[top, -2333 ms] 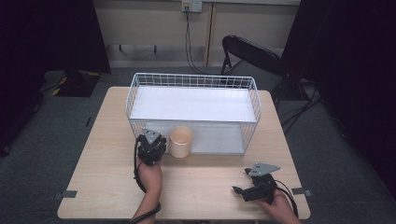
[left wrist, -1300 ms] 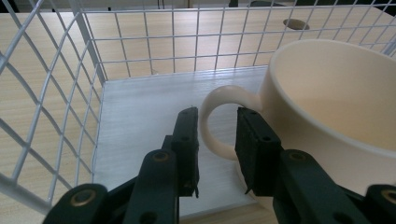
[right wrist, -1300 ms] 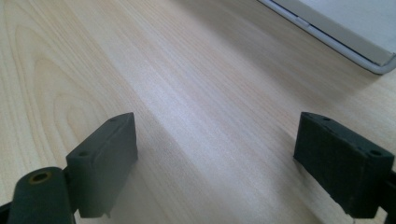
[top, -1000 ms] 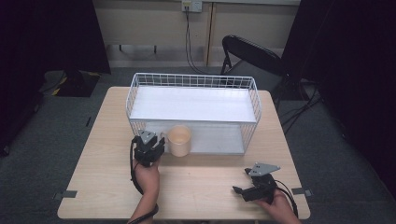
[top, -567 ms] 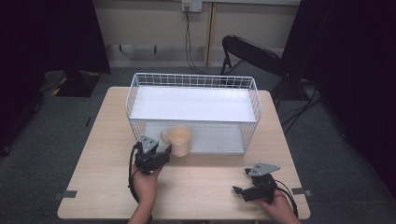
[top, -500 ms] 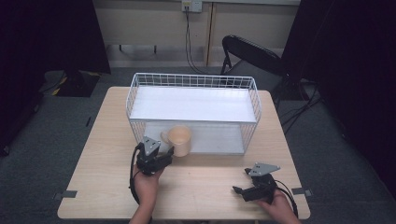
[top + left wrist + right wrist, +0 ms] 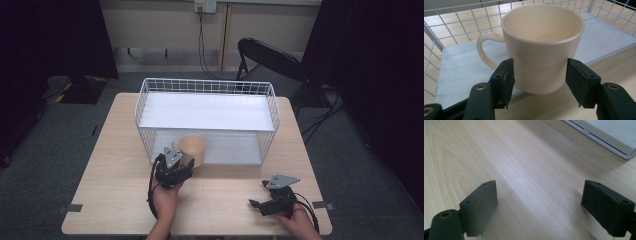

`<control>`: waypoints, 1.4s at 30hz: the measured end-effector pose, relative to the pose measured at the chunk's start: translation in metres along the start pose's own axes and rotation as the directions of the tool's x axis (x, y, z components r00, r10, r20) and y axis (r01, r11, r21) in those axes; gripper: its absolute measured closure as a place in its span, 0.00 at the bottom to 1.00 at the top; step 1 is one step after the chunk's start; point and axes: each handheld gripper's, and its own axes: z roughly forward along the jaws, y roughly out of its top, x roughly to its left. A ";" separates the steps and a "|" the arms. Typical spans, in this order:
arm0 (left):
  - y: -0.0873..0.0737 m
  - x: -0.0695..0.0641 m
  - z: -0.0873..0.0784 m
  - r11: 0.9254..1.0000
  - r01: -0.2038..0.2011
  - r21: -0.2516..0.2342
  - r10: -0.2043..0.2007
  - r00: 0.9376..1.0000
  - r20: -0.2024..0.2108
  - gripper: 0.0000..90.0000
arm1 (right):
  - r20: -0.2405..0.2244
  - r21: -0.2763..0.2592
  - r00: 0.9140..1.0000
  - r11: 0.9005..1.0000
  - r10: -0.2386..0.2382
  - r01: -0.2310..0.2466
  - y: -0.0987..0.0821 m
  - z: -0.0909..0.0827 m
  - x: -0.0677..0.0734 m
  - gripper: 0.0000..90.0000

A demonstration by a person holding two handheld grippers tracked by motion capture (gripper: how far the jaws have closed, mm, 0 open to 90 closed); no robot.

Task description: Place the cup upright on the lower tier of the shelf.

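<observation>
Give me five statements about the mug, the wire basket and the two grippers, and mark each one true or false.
1. The mug stands upright with its opening up. True.
2. The left gripper is clamped on the mug's handle. False: its fingers stand either side of the mug's body, the right one clear of the wall, and the handle sticks out beyond them.
3. The right gripper is open above bare table. True.
4. The mug holds coffee. False: its inside is empty.
5. The mug sits on the upper shelf of the wire basket. False: it stands at the front edge of the lower board.
</observation>
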 end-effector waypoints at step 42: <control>0.007 0.004 0.011 0.999 0.041 0.001 -0.041 0.999 -0.004 0.48 | 0.002 -0.001 1.000 1.000 0.000 0.000 0.000 0.000 0.000 0.14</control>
